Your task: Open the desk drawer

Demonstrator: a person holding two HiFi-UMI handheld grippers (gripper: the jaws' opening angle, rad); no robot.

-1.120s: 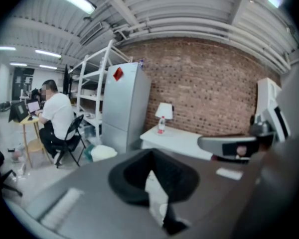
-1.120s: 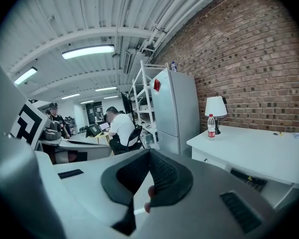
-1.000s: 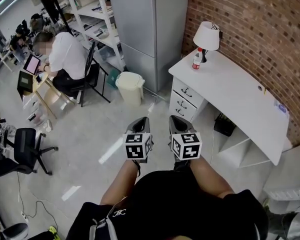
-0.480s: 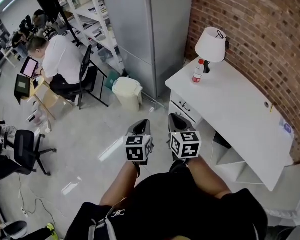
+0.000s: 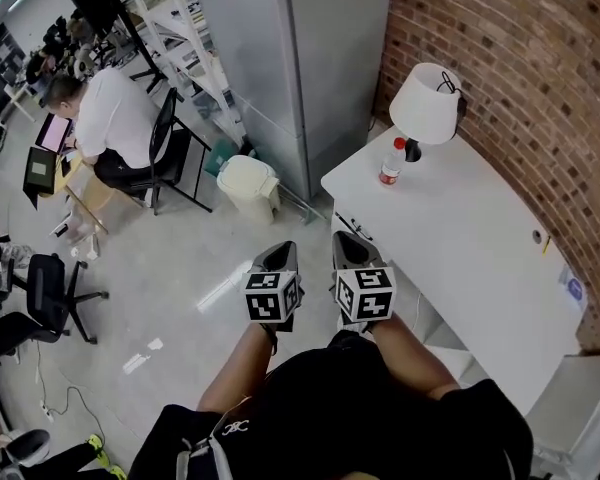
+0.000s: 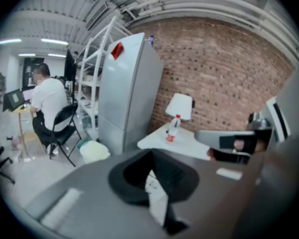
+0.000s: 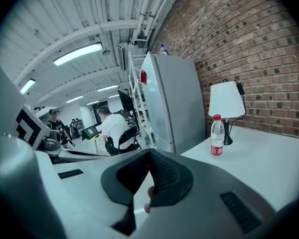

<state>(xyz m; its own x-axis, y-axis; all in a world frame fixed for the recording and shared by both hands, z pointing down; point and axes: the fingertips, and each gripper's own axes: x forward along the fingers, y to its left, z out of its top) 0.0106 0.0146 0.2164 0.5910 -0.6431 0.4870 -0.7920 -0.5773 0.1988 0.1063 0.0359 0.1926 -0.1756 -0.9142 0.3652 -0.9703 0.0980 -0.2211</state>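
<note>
Nearest to the camera, the person who wears a black top holds both tools in front of the body, side by side and a little apart, above the pale glossy floor (image 5: 180, 298). The left grey hand-held gripper (image 5: 279, 257) has its two jaws pressed together, and nothing sits between them. The right grey hand-held gripper (image 5: 346, 244) has its jaws closed in the same way, and it is also empty. Each one points forward and a little downward.

Just ahead of the right gripper stands the white rectangular desk (image 5: 470, 248). Its white desk drawer (image 5: 352, 227) shows only as a narrow strip under the near left corner of the desk top, and it looks closed. Neither gripper touches it.

On the far end of the desk top stands a clear plastic bottle with a red cap and red label (image 5: 390, 162), upright. Just beside it is a table lamp with a white shade (image 5: 425, 102). Behind them rises the red brick wall (image 5: 520, 78).

To the left of the desk stands a cream waste bin (image 5: 248, 184) near a tall grey metal cabinet (image 5: 300, 68). Further left, a person in a white shirt (image 5: 110, 118) sits on a black chair at a small table.
</note>
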